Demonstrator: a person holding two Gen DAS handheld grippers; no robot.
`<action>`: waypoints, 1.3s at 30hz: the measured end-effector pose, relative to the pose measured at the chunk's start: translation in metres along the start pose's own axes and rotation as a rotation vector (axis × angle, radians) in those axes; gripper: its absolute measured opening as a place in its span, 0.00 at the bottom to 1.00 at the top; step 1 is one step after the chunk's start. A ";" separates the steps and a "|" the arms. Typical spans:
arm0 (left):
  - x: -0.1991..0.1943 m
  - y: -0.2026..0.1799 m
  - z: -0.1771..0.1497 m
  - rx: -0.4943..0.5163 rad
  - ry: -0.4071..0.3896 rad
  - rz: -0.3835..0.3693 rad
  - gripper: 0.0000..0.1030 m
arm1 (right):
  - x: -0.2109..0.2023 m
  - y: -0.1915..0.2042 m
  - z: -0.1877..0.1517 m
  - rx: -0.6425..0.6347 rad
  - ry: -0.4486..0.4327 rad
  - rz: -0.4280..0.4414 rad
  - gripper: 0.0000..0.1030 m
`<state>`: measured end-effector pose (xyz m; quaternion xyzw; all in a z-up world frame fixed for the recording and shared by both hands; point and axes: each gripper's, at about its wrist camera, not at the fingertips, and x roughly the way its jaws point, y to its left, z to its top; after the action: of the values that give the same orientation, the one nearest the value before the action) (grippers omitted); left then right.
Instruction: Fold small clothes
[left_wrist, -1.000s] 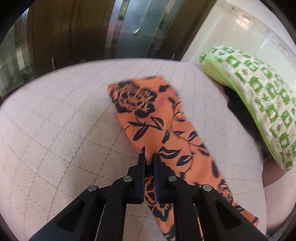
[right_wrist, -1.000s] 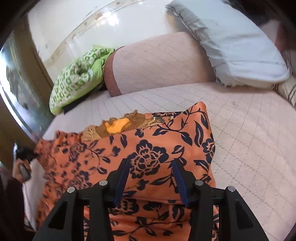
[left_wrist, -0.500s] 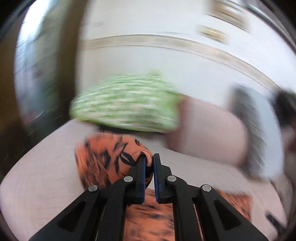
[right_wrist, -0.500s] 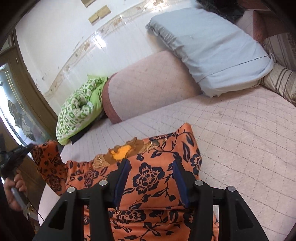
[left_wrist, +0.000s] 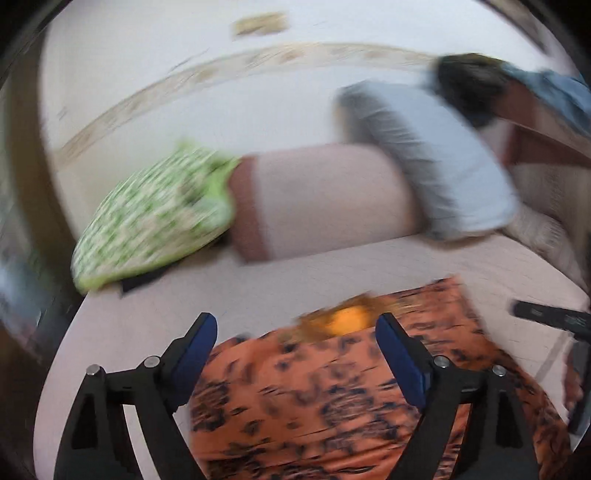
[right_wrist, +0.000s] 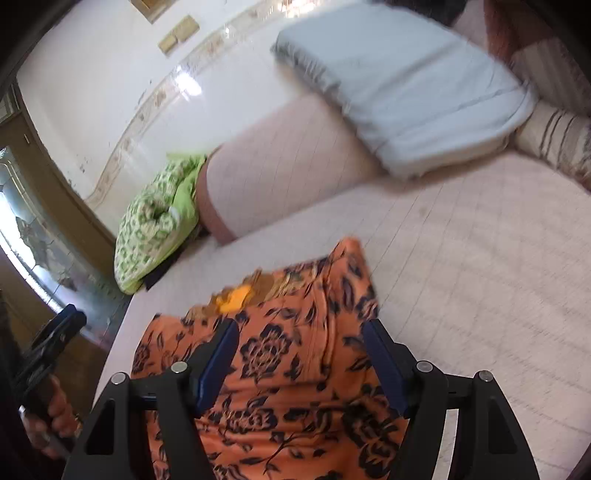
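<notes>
On the bed (right_wrist: 480, 258), one orange floral garment (right_wrist: 295, 369) is lying beneath the left gripper (left_wrist: 295, 332) and right gripper (right_wrist: 299, 339), both gaping wide, gripping nothing; only the right view is showing a striped cushion (right_wrist: 554, 140).

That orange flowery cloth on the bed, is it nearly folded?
Partly. The orange cloth already lies doubled over on the bed. Nothing is in hand: the left tongs and right tongs both gape open above it. Further folds and tidying seem left.
</notes>
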<state>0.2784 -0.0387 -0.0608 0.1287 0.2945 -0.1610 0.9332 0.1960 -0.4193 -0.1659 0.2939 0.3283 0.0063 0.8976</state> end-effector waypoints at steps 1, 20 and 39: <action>0.008 0.016 -0.006 -0.034 0.039 0.036 0.86 | 0.006 -0.001 -0.001 0.015 0.025 0.022 0.71; 0.136 0.112 -0.096 -0.198 0.476 0.280 0.85 | 0.120 0.000 -0.011 0.009 0.262 -0.107 0.12; 0.107 0.150 -0.071 -0.415 0.334 0.355 0.87 | 0.059 -0.014 0.011 0.094 0.085 -0.167 0.17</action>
<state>0.3818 0.0986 -0.1580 0.0095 0.4433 0.0911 0.8917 0.2460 -0.4246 -0.2016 0.3068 0.3893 -0.0713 0.8656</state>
